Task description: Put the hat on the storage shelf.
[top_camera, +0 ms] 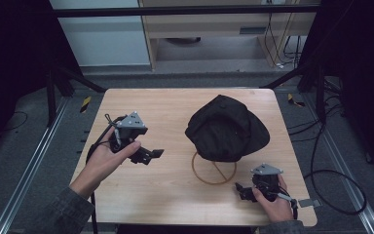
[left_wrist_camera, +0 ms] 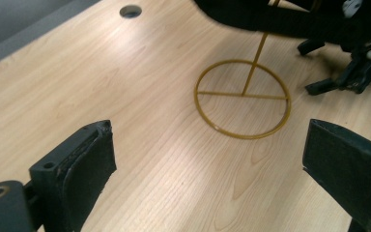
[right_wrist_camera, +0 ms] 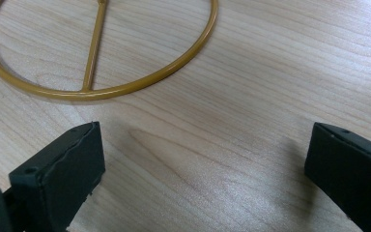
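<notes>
Black cap [top_camera: 226, 127] sits on a gold wire stand [top_camera: 213, 169] mid-table [top_camera: 175, 195], w/ left gripper [top_camera: 148, 155] held low at its left & right gripper [top_camera: 243, 191] near the front edge, both jaws wide apart, empty.

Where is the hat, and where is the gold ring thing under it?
hat [top_camera: 226, 127], high view, on the middle of its black crown.
ring [left_wrist_camera: 207, 122], left gripper view, on the near-left part of the gold wire hoop lying on the table.
</notes>
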`<state>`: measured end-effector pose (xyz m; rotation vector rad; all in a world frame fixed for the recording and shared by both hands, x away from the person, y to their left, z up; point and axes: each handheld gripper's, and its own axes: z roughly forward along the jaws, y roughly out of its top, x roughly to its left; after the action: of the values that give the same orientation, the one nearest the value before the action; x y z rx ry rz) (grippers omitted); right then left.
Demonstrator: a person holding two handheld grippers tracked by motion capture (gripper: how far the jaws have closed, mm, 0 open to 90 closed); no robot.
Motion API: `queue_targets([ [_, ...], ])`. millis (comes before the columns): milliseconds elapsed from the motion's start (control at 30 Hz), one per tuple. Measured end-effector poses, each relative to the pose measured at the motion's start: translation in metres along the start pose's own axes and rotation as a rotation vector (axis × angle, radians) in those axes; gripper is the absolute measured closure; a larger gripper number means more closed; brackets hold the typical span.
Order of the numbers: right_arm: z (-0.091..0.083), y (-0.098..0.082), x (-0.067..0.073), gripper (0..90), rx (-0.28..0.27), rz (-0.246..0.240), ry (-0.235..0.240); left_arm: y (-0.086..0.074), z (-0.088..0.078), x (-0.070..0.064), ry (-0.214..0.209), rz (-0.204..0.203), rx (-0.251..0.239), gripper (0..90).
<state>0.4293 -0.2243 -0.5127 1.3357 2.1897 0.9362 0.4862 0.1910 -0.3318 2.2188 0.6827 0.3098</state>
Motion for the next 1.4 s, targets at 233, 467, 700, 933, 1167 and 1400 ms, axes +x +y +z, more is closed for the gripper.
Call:
queue_targets([
  [233,0.0,0.0,0.0,0.8,0.0,0.0,0.0,-0.027,0.016,0.006,0.023,-0.011,0.039,4.3],
  [467,0.0,0.0,0.0,0.8,0.0,0.0,0.0,-0.055,0.031,0.011,0.046,-0.027,0.07,4.5],
  [700,0.0,0.0,0.0,0.8,0.0,0.0,0.0,-0.085,0.045,0.015,0.069,-0.034,0.116,4.6],
  [933,0.0,0.0,0.0,0.8,0.0,0.001,0.0,-0.108,0.051,0.022,0.082,-0.068,0.131,4.5],
  [1167,0.0,0.0,0.0,0.8,0.0,0.001,0.0,-0.128,0.057,0.03,0.1,-0.113,0.135,4.5],
  [1400,0.0,0.0,0.0,0.8,0.0,0.003,0.0,-0.14,0.061,0.035,0.111,-0.14,0.123,4.1],
])
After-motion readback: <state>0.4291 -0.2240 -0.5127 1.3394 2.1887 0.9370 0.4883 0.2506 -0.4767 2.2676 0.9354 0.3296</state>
